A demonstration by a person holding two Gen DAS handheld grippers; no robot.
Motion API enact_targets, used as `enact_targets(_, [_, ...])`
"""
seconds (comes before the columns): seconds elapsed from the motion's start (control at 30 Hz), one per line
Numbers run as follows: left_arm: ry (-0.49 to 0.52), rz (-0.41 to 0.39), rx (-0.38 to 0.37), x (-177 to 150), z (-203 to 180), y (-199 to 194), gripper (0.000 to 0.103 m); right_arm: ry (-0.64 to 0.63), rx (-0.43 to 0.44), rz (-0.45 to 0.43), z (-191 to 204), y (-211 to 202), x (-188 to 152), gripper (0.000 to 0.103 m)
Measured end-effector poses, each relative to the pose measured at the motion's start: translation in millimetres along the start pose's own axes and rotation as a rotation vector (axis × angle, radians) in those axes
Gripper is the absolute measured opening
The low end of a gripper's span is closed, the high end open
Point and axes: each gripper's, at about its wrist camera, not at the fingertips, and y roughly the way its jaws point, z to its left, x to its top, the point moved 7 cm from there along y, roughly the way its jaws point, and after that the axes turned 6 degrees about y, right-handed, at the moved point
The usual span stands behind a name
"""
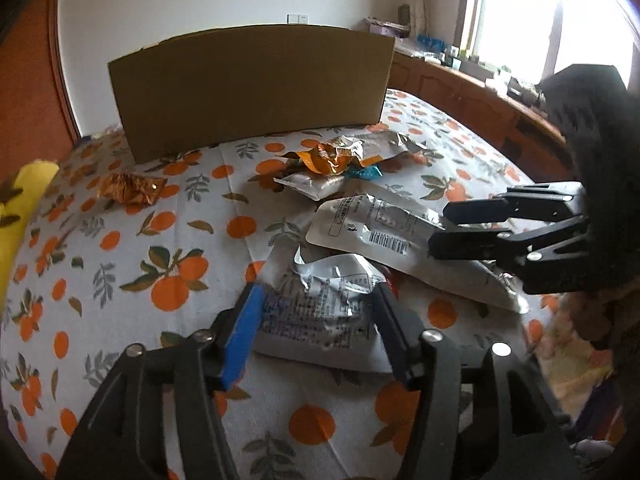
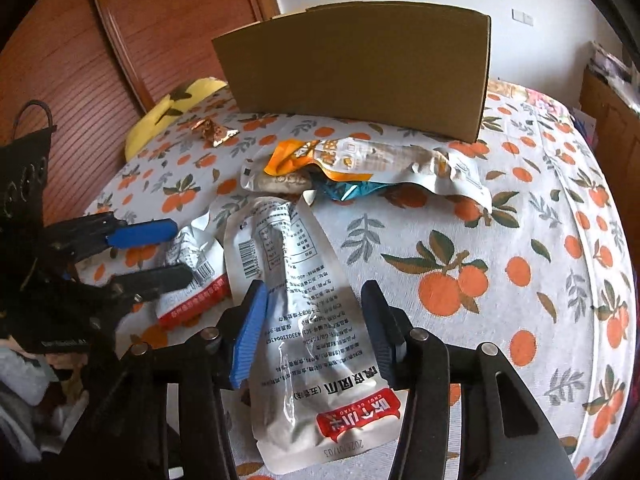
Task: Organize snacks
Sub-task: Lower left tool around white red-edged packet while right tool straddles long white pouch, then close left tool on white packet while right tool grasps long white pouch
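Note:
A crumpled silver snack packet (image 1: 320,312) lies between the open fingers of my left gripper (image 1: 316,300); it also shows in the right wrist view (image 2: 192,264). A long silver pouch with a red label (image 2: 308,320) lies between the open fingers of my right gripper (image 2: 312,296); it also shows in the left wrist view (image 1: 380,232), with the right gripper (image 1: 440,228) over it. An open cardboard box (image 1: 252,88) (image 2: 360,68) stands at the back of the bed. Orange, silver and teal packets (image 1: 336,164) (image 2: 360,164) are piled in front of it. A small copper wrapper (image 1: 128,188) (image 2: 214,131) lies to the left.
The snacks lie on a bedspread with an orange-fruit print (image 1: 120,280) (image 2: 480,280). A yellow cushion (image 1: 20,208) (image 2: 172,108) sits at the left edge. A wooden wardrobe (image 2: 120,32) stands behind the bed. A wooden cabinet with clutter (image 1: 460,80) runs under the window.

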Motion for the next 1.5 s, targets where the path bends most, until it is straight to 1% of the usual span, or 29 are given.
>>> enact_targets(0.03, [0.001, 0.004, -0.002, 0, 0, 2, 0.069, 0.003, 0.002, -0.003, 0, 0, 0, 0.049])
enact_targets(0.07, [0.006, 0.007, -0.005, 0, -2, 4, 0.071, 0.004, 0.004, -0.006, -1, 0, -1, 0.049])
enact_targets(0.13, [0.04, 0.008, 0.014, 1, -5, 6, 0.073, 0.009, 0.009, -0.009, -1, -1, -1, 0.049])
enact_targets(0.23, [0.08, 0.02, 0.026, 1, -9, 11, 0.084, 0.017, 0.017, -0.01, -2, -1, -2, 0.049])
enact_targets(0.27, [0.087, 0.013, 0.034, 1, -9, 11, 0.085, 0.017, 0.018, -0.011, -2, -1, -2, 0.05])
enact_targets(0.37, [0.061, 0.028, 0.017, 2, -3, 14, 0.088, 0.02, 0.018, -0.013, -3, -1, -2, 0.05])
enact_targets(0.47, [0.065, 0.046, 0.023, 2, -2, 16, 0.091, 0.021, 0.015, -0.017, -3, -2, -2, 0.05])
enact_targets(0.6, [0.074, 0.063, 0.01, 1, -1, 16, 0.091, -0.013, -0.012, -0.026, 1, -4, -4, 0.05])
enact_targets(0.7, [0.074, 0.068, 0.008, -1, 3, 15, 0.092, -0.018, -0.016, -0.024, 1, -4, -3, 0.05])
enact_targets(0.83, [0.068, 0.064, 0.016, -2, 7, 15, 0.096, -0.015, -0.015, -0.027, 2, -4, -3, 0.051])
enact_targets(0.87, [0.068, 0.063, 0.016, -2, 7, 15, 0.096, -0.018, -0.015, -0.027, 1, -4, -3, 0.051])
enact_targets(0.93, [0.066, 0.062, 0.017, -2, 7, 15, 0.096, -0.025, -0.017, -0.017, 2, -2, -4, 0.056])
enact_targets(1.0, [0.068, 0.06, 0.009, -2, 7, 13, 0.089, -0.052, -0.031, -0.017, 7, -1, -5, 0.059])
enact_targets(1.07, [0.078, 0.055, 0.0, -2, 5, 10, 0.078, -0.06, -0.032, -0.016, 10, -2, -4, 0.059])
enact_targets(1.1, [0.084, 0.05, -0.018, -2, 3, 7, 0.072, -0.058, -0.021, -0.016, 12, -3, -3, 0.058])
enact_targets(1.13, [0.089, 0.048, -0.024, -2, 1, 5, 0.067, -0.059, -0.017, -0.015, 13, -3, -2, 0.061])
enact_targets(1.2, [0.08, 0.052, -0.031, -2, 1, 1, 0.062, -0.087, -0.028, -0.005, 18, 0, -2, 0.065])
enact_targets(1.27, [0.06, 0.036, -0.039, -1, 3, -4, 0.053, -0.114, -0.037, 0.011, 22, 5, -3, 0.069])
enact_targets(1.33, [0.04, 0.031, -0.042, 0, 6, -7, 0.048, -0.131, -0.045, 0.022, 24, 9, -5, 0.075])
enact_targets(1.43, [0.045, 0.028, -0.039, -2, 7, -9, 0.047, -0.161, -0.057, 0.032, 29, 15, -5, 0.083])
enact_targets(1.5, [0.043, 0.026, -0.045, -2, 8, -9, 0.049, -0.174, -0.074, 0.036, 29, 19, -3, 0.084])
